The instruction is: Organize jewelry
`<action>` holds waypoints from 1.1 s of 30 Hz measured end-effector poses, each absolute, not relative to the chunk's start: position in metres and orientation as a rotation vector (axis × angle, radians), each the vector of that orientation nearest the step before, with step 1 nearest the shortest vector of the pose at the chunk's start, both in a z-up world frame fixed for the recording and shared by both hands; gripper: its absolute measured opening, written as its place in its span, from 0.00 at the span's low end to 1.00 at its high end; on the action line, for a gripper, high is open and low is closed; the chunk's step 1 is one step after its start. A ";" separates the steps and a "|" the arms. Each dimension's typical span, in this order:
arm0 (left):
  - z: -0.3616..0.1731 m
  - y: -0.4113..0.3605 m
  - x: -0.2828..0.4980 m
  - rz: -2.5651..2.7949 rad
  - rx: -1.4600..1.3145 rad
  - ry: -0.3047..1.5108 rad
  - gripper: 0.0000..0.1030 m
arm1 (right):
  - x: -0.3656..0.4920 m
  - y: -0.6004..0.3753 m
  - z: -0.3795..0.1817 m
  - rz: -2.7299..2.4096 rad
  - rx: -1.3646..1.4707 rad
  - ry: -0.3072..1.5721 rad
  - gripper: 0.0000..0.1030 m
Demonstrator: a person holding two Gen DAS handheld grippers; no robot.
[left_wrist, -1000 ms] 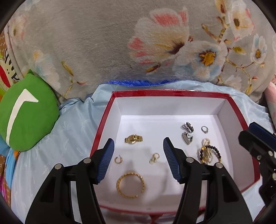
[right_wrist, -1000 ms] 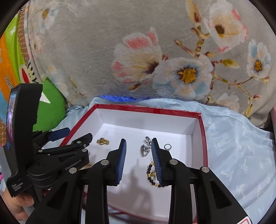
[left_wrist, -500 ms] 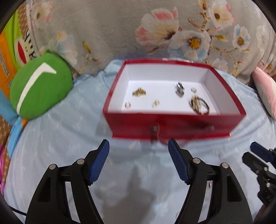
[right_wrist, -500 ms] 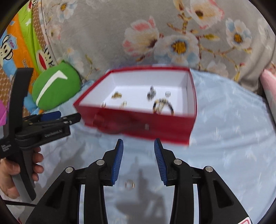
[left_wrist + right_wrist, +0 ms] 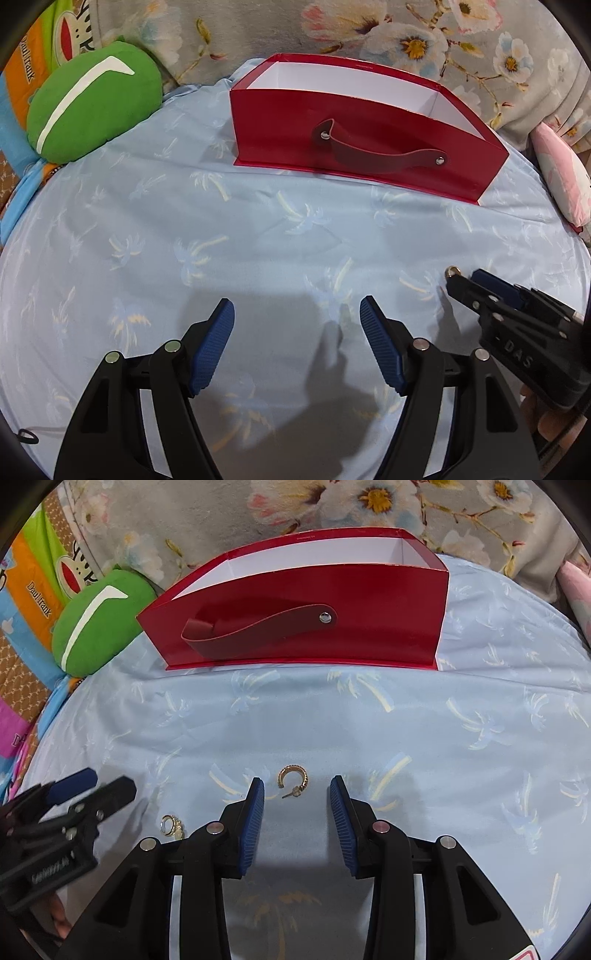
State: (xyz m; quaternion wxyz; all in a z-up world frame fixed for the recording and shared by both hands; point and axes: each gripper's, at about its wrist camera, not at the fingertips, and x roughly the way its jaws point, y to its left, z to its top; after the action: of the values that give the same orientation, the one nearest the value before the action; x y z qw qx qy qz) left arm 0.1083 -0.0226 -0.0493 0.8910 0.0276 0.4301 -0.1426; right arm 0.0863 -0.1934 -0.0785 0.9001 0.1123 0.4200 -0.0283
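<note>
Left gripper (image 5: 297, 317): jaws apart, empty, over sheet (image 5: 258, 236);
Right gripper (image 5: 295, 794): jaws apart; hoop (image 5: 293, 780) between, untouched;
Box (image 5: 369, 627): beyond

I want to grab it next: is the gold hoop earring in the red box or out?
Out. The gold hoop earring lies on the blue sheet, between the open right gripper fingertips.

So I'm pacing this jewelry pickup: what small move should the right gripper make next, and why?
Probably ease the right gripper down and slightly forward so its pads straddle the gold hoop earring, then close. The earring lies loose on the blue sheet, just ahead of the open fingertips and nearly centred between them, with nothing gripped yet.
</note>
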 end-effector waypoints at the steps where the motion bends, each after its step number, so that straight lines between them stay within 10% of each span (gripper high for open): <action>1: -0.051 -0.022 0.107 -0.302 0.048 0.899 0.66 | 0.087 -0.193 -0.078 -0.061 0.227 0.869 0.36; 7: -0.061 -0.028 0.096 -0.333 0.039 0.934 0.66 | 0.093 -0.187 -0.079 -0.105 0.168 0.879 0.16; 24: -0.065 -0.063 0.088 -0.387 0.103 0.919 0.64 | 0.033 -0.221 -0.062 -0.196 0.253 0.809 0.15; 30: -0.064 -0.066 0.087 -0.396 0.117 0.896 0.19 | 0.021 -0.225 -0.059 -0.190 0.277 0.796 0.15; 33: -0.064 -0.064 0.086 -0.418 0.095 0.901 0.19 | 0.019 -0.223 -0.057 -0.181 0.285 0.789 0.15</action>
State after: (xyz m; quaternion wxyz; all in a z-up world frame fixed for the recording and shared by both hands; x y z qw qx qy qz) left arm 0.0863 -0.0643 -0.0640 0.8781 0.0455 0.4321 -0.2003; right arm 0.0190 -0.2230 -0.0569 0.9094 0.1383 0.3824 -0.0878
